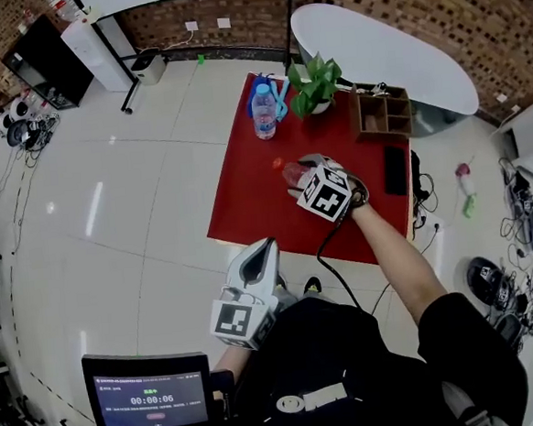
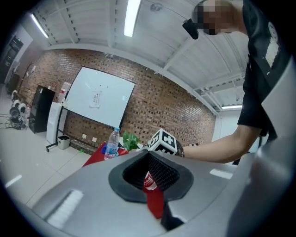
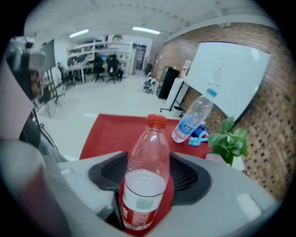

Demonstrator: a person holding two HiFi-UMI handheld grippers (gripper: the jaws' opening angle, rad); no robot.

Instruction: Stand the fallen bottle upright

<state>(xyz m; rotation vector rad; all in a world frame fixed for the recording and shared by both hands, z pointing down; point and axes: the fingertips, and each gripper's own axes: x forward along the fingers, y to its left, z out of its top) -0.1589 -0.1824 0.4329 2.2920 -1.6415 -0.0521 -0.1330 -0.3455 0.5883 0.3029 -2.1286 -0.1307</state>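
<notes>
Timer on the monitor (image 1: 153,400) reads 00:00:06; the small line above it is too tiny to read. Red label on the fallen bottle (image 3: 144,176): print blurred, unreadable. Blue label on the standing bottle (image 1: 264,112) and sheet on the whiteboard (image 2: 98,98): illegible.

Right claw (image 1: 295,174) points down on a stretched arm, jaws wide apart; left claw (image 1: 262,250) near the body, jaws apart.
</notes>
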